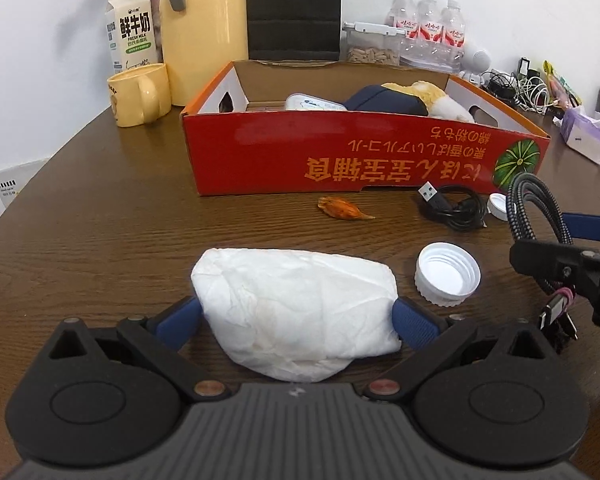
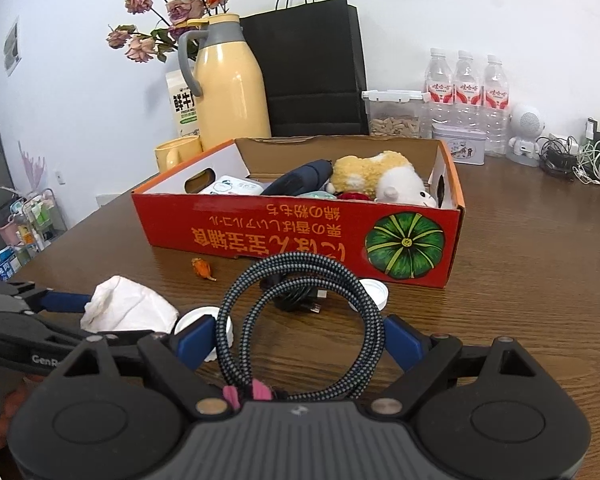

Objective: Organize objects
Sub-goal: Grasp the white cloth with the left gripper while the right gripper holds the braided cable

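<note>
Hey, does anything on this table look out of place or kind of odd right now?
Yes. An orange dried scrap lies loose on the table just in front of the red box, looking like litter. Two white bottle caps also sit there with no bottles beside them, one near a black USB cable.

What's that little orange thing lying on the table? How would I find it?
Start at the big red box with the green pumpkin picture. Just in front of its long side, on the brown table, lies the orange scrap. It is small, wrinkled and orange; the caps nearby are white, the cable black.

black gripper (image 1: 296,320), blue fingers (image 1: 414,324), brass screws
</note>
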### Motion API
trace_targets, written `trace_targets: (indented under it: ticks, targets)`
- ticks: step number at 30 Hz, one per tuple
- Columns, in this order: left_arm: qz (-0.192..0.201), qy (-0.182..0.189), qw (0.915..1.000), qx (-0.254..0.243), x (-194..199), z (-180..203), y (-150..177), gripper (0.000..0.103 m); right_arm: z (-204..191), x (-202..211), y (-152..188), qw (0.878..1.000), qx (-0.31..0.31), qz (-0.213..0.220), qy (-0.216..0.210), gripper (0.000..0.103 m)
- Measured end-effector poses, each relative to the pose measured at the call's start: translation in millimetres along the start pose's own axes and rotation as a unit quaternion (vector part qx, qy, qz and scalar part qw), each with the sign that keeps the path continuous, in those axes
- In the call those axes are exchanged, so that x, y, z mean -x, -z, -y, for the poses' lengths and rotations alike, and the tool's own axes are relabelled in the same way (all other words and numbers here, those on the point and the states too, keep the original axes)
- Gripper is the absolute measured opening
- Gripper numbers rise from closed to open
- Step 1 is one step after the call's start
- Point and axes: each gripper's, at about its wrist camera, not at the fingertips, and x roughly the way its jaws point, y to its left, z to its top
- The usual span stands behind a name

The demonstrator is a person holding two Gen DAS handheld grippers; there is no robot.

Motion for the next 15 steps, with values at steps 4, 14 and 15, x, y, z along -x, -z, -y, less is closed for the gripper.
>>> trace_targets:
  ticks: [4, 14, 15]
  targets:
    - [0.007, -0.002, 1.0000, 0.001, 0.5, 0.5, 1.7, 0.103, -1.6, -1.5, 2.2, 1.000, 0.003, -0.001, -0.003, 0.089]
    - [0.019, -0.006, 0.9998, 0.002, 4.7, 4.1, 4.8, 0.097, -2.2, -0.7, 3.5, 1.000, 0.006, 0.000, -0.005, 0.089]
    - [0.020, -0.005, 0.9998, 0.002, 5.7, 4.5, 5.3, 0.095, -2.2, -0.9, 3.4, 1.000, 0.006, 0.000, -0.005, 0.089]
